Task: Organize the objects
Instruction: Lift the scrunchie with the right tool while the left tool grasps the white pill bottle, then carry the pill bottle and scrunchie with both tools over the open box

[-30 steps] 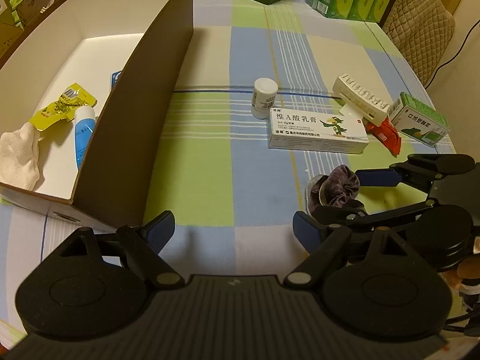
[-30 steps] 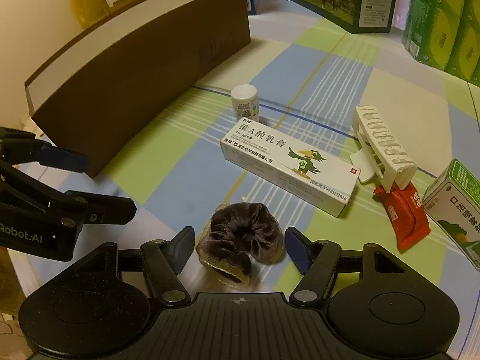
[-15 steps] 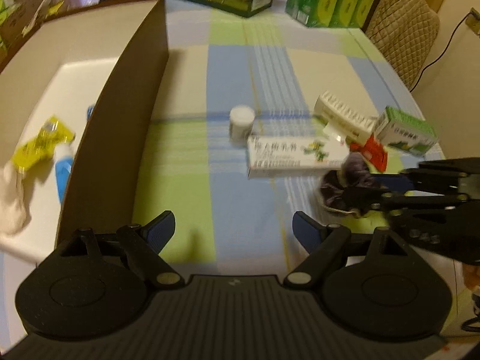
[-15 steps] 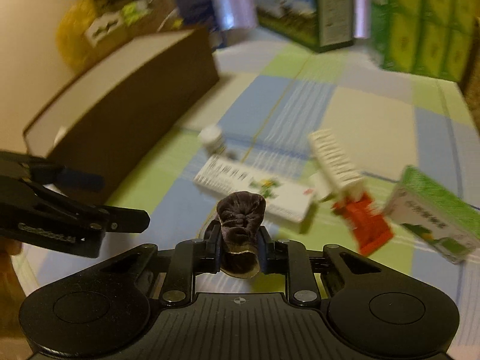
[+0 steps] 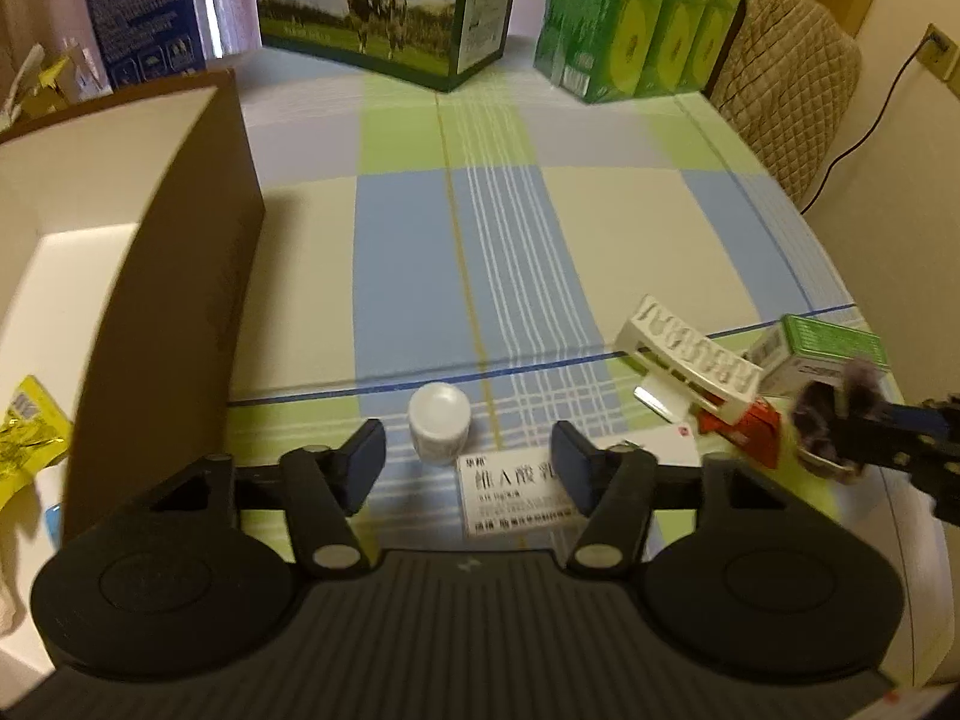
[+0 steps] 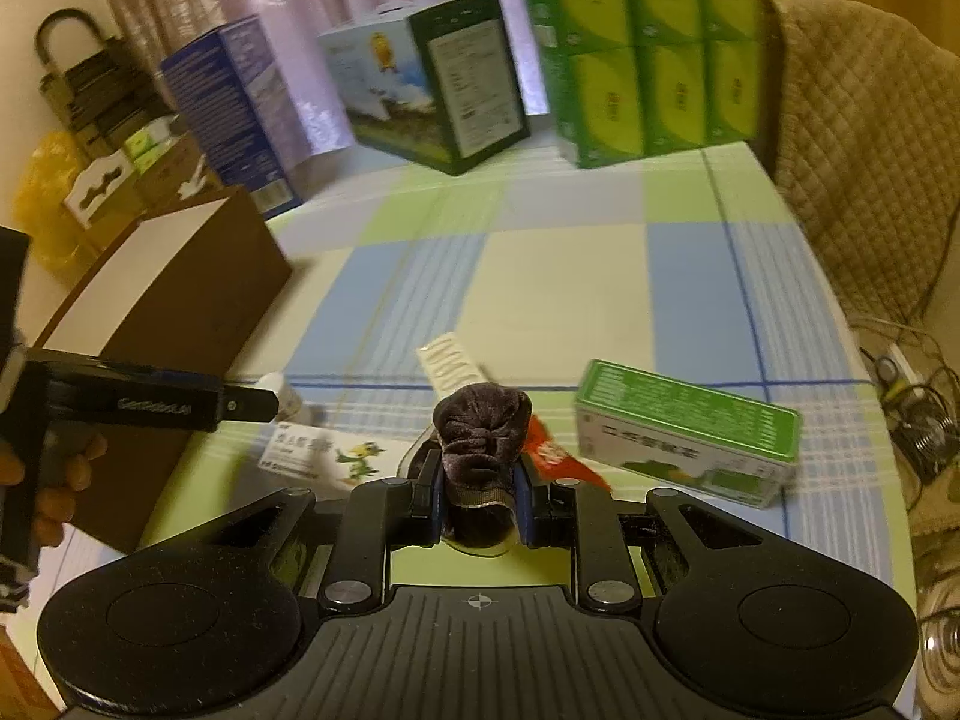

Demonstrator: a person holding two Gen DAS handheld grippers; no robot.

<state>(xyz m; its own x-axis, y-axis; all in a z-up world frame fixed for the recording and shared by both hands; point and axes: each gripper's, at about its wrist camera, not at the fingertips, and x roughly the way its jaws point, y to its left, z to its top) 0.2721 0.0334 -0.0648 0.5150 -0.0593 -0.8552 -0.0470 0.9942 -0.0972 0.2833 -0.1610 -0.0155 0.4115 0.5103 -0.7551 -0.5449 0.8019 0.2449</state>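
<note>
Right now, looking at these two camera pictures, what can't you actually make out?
- Brown cardboard box: the left wrist view's edge cuts off most of its inside; only a yellow packet shows.
- White ointment carton: the left gripper covers part of it there.
- Velvet scrunchie: the right gripper clamps its lower part in the right wrist view.
- Green medicine box: print blurred.
- Red sachet: mostly behind the scrunchie.

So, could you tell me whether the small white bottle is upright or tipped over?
Upright: the small white bottle stands on its base, cap up.

Tall box wall [image 5: 180, 276] blocking left, tablecloth [image 5: 630, 228] beyond seemingly clear
</note>
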